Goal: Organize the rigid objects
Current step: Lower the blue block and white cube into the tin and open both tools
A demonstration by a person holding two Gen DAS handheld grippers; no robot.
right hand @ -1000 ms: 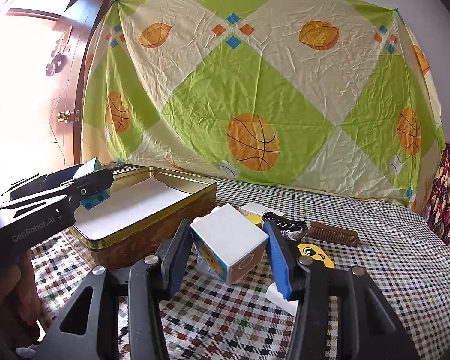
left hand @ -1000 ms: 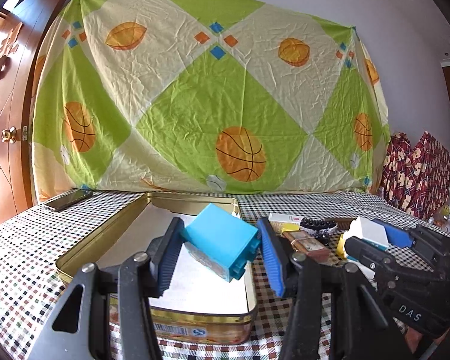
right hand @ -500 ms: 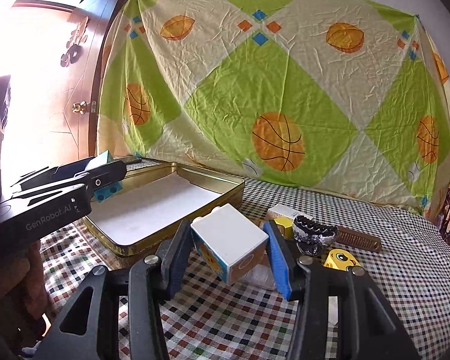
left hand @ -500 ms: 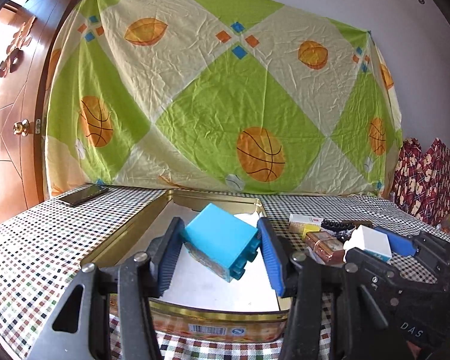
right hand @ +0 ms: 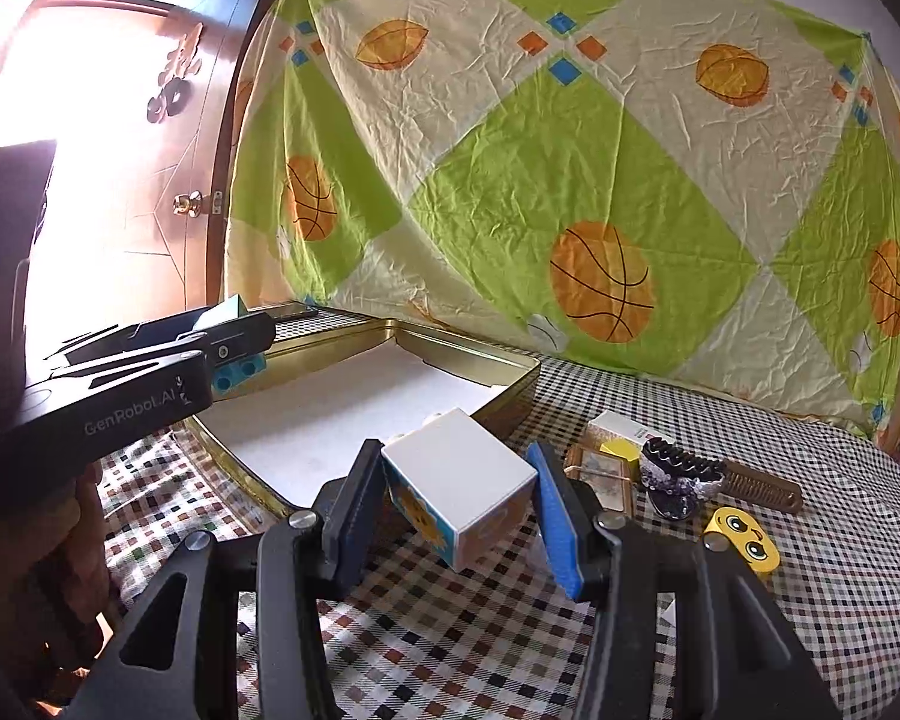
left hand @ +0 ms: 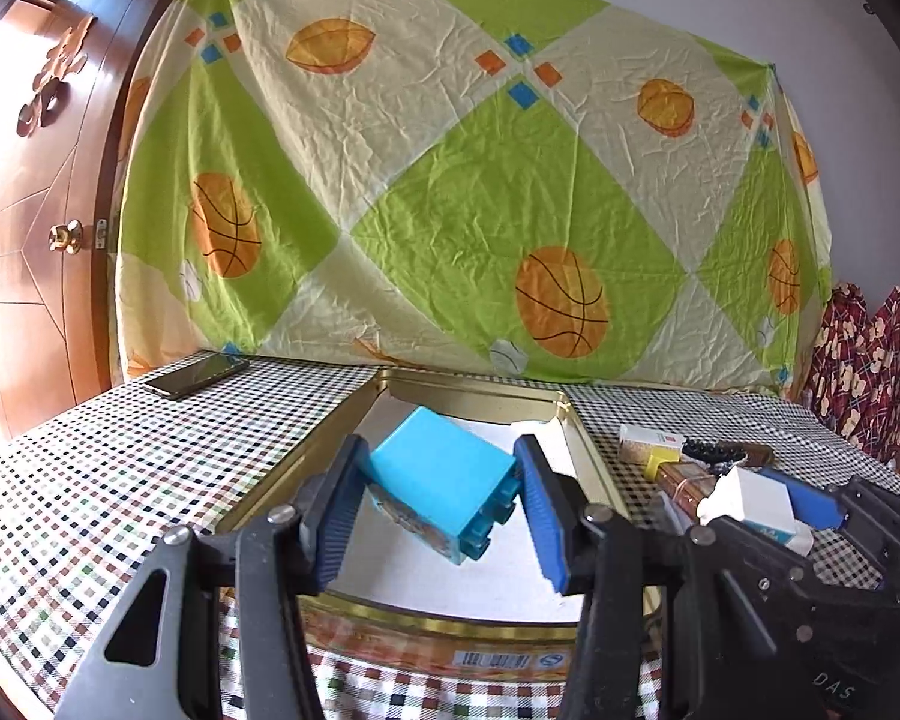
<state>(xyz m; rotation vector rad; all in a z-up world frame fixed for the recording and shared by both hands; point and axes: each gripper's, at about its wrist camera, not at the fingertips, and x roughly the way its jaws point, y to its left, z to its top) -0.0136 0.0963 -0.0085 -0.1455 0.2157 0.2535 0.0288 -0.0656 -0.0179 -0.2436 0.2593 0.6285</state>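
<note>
Blocks both gripped: left gripper (left hand: 441, 504) clamps blue block (left hand: 444, 480) over tin (left hand: 450, 621), lower centre; right gripper (right hand: 459, 510) clamps white block (right hand: 459, 480), now closer to tin's edge. Drop-off looks next.

Lying on table (left hand: 90, 480): tin (left hand: 582, 438) at centre, phone (left hand: 195, 376) at 10 o'clock, comb (right hand: 762, 489) and box (right hand: 621, 429) at 3 o'clock.
</note>
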